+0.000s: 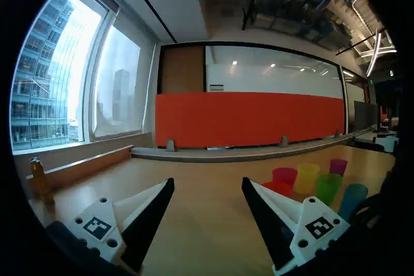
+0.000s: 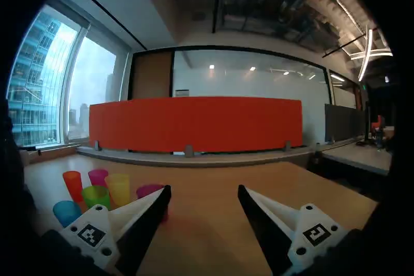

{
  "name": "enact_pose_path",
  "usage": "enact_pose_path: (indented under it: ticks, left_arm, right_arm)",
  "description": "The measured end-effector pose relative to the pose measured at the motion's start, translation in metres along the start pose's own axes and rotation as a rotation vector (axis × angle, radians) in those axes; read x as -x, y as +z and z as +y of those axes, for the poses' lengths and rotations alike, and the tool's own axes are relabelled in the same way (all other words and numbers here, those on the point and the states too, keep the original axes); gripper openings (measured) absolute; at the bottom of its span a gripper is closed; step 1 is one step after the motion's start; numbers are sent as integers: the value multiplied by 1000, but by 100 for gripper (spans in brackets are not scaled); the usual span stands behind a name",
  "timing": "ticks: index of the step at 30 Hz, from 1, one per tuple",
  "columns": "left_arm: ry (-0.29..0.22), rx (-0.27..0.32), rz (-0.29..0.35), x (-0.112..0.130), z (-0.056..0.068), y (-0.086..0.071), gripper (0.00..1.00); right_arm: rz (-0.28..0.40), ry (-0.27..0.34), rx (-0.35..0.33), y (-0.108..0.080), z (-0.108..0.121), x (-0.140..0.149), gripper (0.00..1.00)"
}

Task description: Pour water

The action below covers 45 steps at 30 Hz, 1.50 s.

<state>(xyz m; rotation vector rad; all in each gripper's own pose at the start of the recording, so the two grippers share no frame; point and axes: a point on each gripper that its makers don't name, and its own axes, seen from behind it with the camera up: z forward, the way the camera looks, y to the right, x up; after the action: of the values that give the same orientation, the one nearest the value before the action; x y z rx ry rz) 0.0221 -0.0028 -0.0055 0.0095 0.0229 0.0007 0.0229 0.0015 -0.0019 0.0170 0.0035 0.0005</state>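
Note:
Several coloured plastic cups stand in a cluster on the wooden table (image 1: pixel 207 208). In the left gripper view they sit at the right: a yellow cup (image 1: pixel 307 177), a green cup (image 1: pixel 328 188), a blue cup (image 1: pixel 353 199), a magenta cup (image 1: pixel 338 166) and red cups (image 1: pixel 284 176). My left gripper (image 1: pixel 207 188) is open above the table, left of them, holding nothing. In the right gripper view the cluster is at the lower left: orange-red cup (image 2: pixel 73 183), green cup (image 2: pixel 95 196), yellow cup (image 2: pixel 118 188), blue cup (image 2: pixel 66 212). My right gripper (image 2: pixel 204 193) is open and holds nothing, its left finger (image 2: pixel 139 214) overlapping a magenta cup (image 2: pixel 149 190).
An orange partition (image 1: pixel 248 119) runs along the table's far edge. Large windows (image 1: pixel 57 84) fill the left wall. An amber bottle-like object (image 1: pixel 40 178) stands on the ledge at the far left. Another desk (image 2: pixel 357 156) lies to the right.

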Motion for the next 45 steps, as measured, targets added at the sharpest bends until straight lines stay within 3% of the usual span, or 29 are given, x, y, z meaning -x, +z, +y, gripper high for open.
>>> enact_pose_path:
  ticks: [9, 14, 18, 25, 33, 39, 45]
  left_arm:
    - [-39, 32, -65, -32, 5, 7, 97]
    - [-24, 60, -76, -60, 8, 13, 97]
    - [-6, 71, -78, -86, 11, 18, 97]
    - [-24, 102, -75, -132, 17, 23, 97]
    - [-9, 122, -73, -173, 20, 30, 97]
    - [-9, 158, -65, -185, 27, 31, 97]
    - [2, 213, -78, -185, 40, 33, 97]
  right_arm:
    - [-18, -38, -24, -2, -4, -43, 100]
    - [-27, -42, -33, 0, -4, -73, 100]
    - [-32, -38, -35, 4, -3, -98, 100]
    - [-32, -25, -59, 6, -8, -137, 100]
    - [-35, 9, -95, 9, -13, -167, 100]
    - [-32, 10, -109, 9, -13, -173, 100]
    - [-32, 18, -163, 7, -21, -179, 100]
